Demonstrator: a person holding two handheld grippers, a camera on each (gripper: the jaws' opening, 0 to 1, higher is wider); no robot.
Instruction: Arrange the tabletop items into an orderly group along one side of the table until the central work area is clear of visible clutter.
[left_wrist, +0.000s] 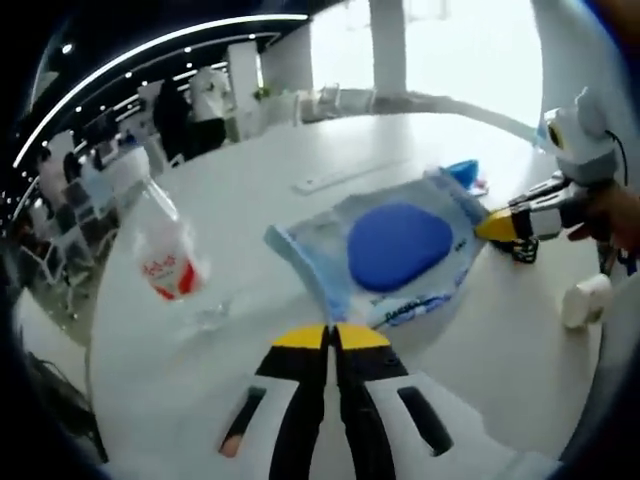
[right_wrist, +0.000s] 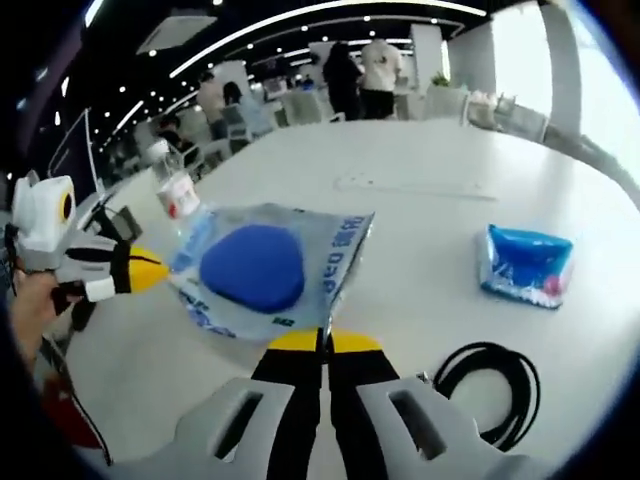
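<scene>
In the left gripper view, the left gripper (left_wrist: 331, 337), jaws pressed together, points at a clear plastic bag holding a blue oval pad (left_wrist: 398, 247) on the white table (left_wrist: 250, 190); a clear plastic bottle with a red label (left_wrist: 168, 258) stands left. The right gripper (left_wrist: 497, 226) touches the bag's far edge.

In the right gripper view, the right gripper (right_wrist: 324, 342) pinches the bag's (right_wrist: 262, 267) near edge. A blue tissue pack (right_wrist: 526, 264) lies right, a black coiled cable (right_wrist: 490, 390) nearer.

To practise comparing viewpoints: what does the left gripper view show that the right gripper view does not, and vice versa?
Left gripper view's own: a small white roll beyond the right tongs. Right gripper view's own: a coiled black cable and the left tongs. Shared: the clear bag holding a blue pad, apparently pinched at opposite edges by both tongs, the bottle, the blue packet and the white table.
</scene>
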